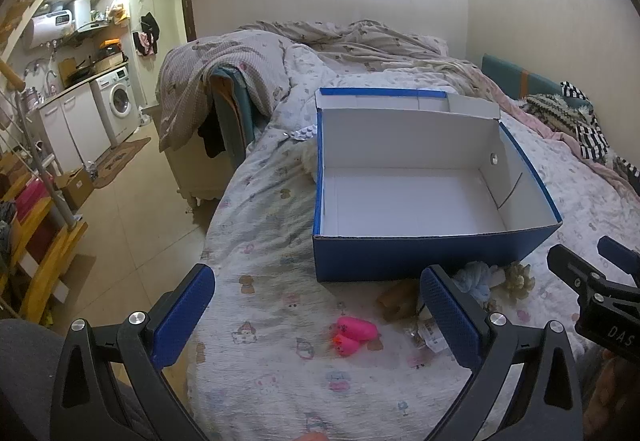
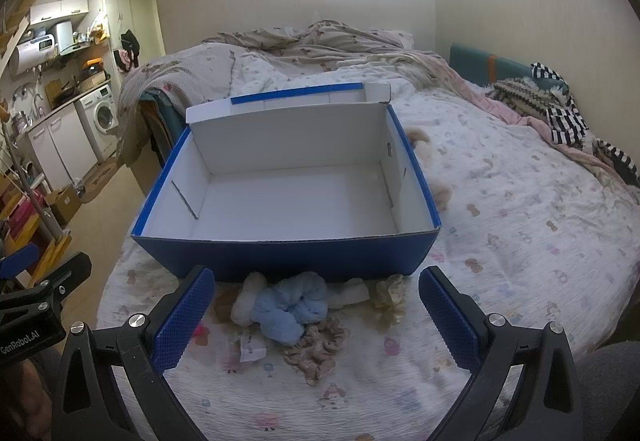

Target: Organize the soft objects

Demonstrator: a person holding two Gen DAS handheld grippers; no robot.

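Your right claw (image 2: pixel 316 315) gapes empty over the fluffy light-blue scrunchie (image 2: pixel 290 307), lying just near of the open blue cardboard box (image 2: pixel 280 253) on the bed; your left claw (image 1: pixel 316 315), also spread, sits farther left.

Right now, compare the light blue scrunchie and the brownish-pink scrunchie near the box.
The light blue scrunchie is plush and puffy, bunched up high; the brownish-pink scrunchie is thin, crinkled and lies flat. The blue one sits closer to the blue box; the brownish-pink one lies nearer the camera. Both rest on the bedspread, outside the box.
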